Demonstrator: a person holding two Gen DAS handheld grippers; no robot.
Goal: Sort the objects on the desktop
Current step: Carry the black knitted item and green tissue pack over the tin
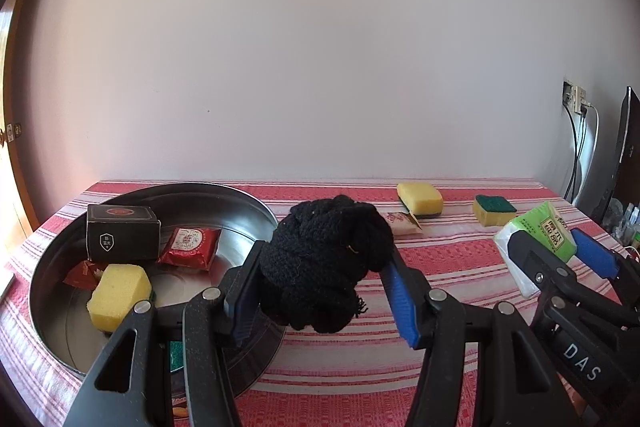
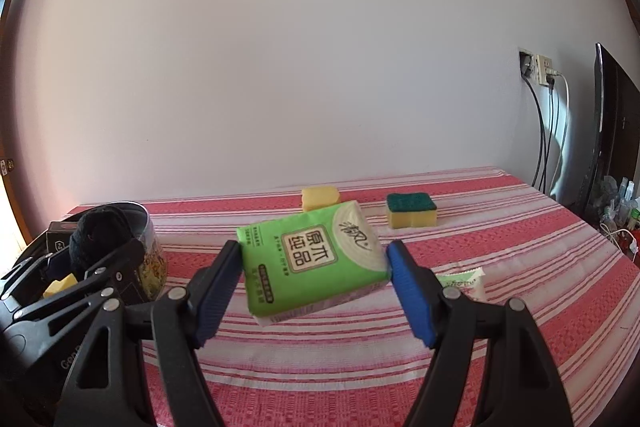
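- The left gripper [image 1: 324,267] is clamped on a bundle of black knitted fabric [image 1: 324,263], its blue pads pressed into both sides and the bundle lifted clear of the red-and-white striped tablecloth [image 1: 340,367].
- Just left of and below that gripper sits a round metal basin [image 1: 256,211]. Inside it lie a black box [image 1: 122,233], a red packet [image 1: 190,247] and a yellow sponge [image 1: 118,295].
- Beyond the left gripper, on the cloth, lie a small pale sachet [image 1: 404,223], partly hidden behind the fabric, and a yellow sponge on a dark base [image 1: 420,199]. Further to its right is a green-topped sponge [image 1: 494,209].
- The right gripper [image 2: 314,279] has its jaws closed on a green tissue pack [image 2: 312,259], a pad against each short end, and the pack is tilted and held off the cloth.
- The two grippers are close together, the right one just to the right of the left.
- Just beyond the right gripper's right finger, a small green-and-white sachet [image 2: 464,283] lies flat on the cloth.
- Far right of both grippers, cables hang from a wall socket [image 2: 540,67] beside a dark screen [image 2: 608,131].
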